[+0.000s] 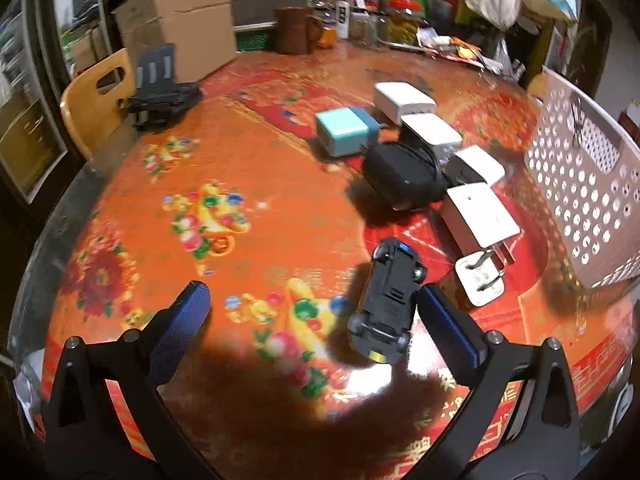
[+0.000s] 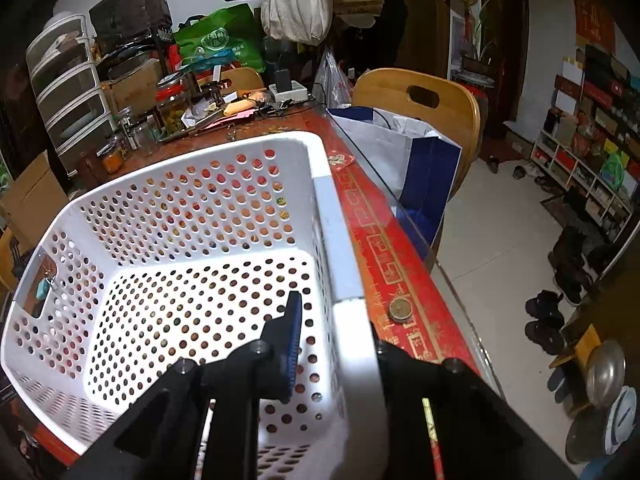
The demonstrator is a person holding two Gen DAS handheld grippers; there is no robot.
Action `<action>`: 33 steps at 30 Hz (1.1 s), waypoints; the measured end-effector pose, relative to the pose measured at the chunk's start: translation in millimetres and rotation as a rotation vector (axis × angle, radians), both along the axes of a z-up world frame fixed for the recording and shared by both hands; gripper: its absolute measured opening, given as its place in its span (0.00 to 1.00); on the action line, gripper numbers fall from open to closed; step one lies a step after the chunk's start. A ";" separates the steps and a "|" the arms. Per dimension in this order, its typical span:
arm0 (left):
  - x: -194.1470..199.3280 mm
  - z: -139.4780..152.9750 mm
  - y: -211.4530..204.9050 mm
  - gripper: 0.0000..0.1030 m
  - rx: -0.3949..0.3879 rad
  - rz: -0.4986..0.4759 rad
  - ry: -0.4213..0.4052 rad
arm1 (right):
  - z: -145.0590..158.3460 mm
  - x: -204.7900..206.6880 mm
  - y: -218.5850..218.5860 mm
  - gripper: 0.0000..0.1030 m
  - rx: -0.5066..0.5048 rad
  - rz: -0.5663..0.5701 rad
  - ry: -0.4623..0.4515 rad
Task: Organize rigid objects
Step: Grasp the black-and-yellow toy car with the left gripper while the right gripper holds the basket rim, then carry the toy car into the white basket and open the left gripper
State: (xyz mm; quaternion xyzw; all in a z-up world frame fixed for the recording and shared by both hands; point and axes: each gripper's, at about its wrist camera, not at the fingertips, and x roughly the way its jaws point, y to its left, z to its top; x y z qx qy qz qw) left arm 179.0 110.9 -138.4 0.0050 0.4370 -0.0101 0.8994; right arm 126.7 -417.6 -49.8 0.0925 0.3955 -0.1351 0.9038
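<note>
Both views low, close, sharing basket (image 1: 576, 200)

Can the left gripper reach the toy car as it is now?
Probably yes. The left gripper is open, and the toy car lies upside down just inside its right finger, with nothing between them.

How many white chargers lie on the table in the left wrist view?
5. They form a row beside the basket: farthest, second, third, fourth, and nearest, prongs up. The black pouch may hide others.
</note>
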 end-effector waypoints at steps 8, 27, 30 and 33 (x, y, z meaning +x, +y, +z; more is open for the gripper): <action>8.2 -4.1 -16.3 0.76 0.009 -0.006 0.002 | 1.3 0.4 -0.8 0.13 -0.001 0.005 -0.002; 8.3 48.8 -35.8 0.25 0.189 0.042 -0.134 | 0.8 -0.8 -3.1 0.13 0.037 0.007 -0.030; 16.7 65.8 -37.3 0.25 0.221 0.057 -0.160 | 0.8 -0.5 -4.0 0.13 0.043 0.010 -0.035; 24.8 80.0 -43.3 0.25 0.247 0.057 -0.180 | 0.5 -0.8 -5.7 0.13 0.057 0.012 -0.042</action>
